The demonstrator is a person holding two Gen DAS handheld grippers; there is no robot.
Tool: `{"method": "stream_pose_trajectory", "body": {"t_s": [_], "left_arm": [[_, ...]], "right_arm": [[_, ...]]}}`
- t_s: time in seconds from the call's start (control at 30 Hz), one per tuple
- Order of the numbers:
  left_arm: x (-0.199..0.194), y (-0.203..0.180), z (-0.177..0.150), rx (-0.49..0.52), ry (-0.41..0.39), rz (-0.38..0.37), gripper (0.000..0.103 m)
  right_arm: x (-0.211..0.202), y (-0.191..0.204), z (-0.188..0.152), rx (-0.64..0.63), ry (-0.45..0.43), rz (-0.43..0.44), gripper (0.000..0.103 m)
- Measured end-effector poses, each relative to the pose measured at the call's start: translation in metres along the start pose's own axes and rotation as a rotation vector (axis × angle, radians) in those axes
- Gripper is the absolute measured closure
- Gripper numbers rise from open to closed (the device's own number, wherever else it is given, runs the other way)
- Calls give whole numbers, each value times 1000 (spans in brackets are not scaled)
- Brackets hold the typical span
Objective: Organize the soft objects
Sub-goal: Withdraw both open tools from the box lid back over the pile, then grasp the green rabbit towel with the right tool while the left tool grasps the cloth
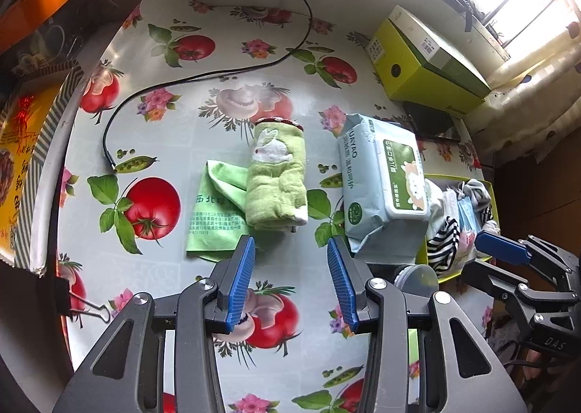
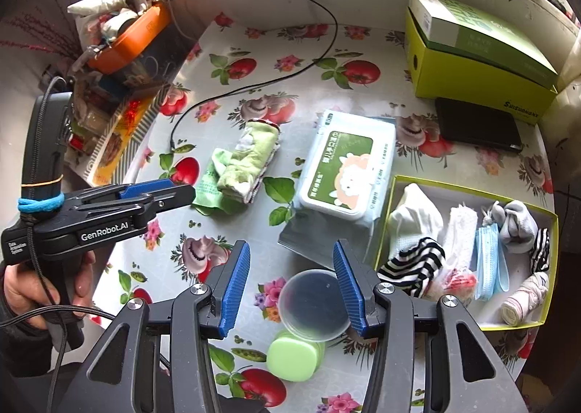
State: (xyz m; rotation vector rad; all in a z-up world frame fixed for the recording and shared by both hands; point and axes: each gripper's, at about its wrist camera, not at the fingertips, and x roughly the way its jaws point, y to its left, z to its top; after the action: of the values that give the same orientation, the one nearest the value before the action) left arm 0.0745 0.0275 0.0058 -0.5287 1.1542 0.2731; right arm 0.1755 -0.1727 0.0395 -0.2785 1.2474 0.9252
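Observation:
A rolled green towel with a white rabbit lies on the tablecloth, partly over a flat green cloth. My left gripper hovers just in front of the towel, open and empty; in the right wrist view it points at the cloth's near edge. A yellow-green box at the right holds socks, a striped sock and blue masks. My right gripper is open and holds nothing, left of the box and above a clear plastic lid.
A wet-wipes pack sits between towel and box. A green-lidded jar lies near the table's front edge. At the back right are a large green carton and a black case. A black cable crosses the table. A hand holds the left gripper.

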Motion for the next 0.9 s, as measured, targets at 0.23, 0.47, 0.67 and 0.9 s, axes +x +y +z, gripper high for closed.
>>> {"method": "stream_pose_trajectory", "body": {"t_s": [0.23,0.47,0.67,0.9], "left_arm": [[3,24,1,-52,-4,14,60],[6,45,-1,-88,-1,41,60],[7,64,-3,-130,-7,57,60],[8,86,-5,-168,-13,84,60]], "right_arm": [[11,16,15,-33,9,13,56],[39,37,37,-71,40,31,50],[68,50,57,-76,71,55,47],[108,61,74,-87,134,85,47]]}}
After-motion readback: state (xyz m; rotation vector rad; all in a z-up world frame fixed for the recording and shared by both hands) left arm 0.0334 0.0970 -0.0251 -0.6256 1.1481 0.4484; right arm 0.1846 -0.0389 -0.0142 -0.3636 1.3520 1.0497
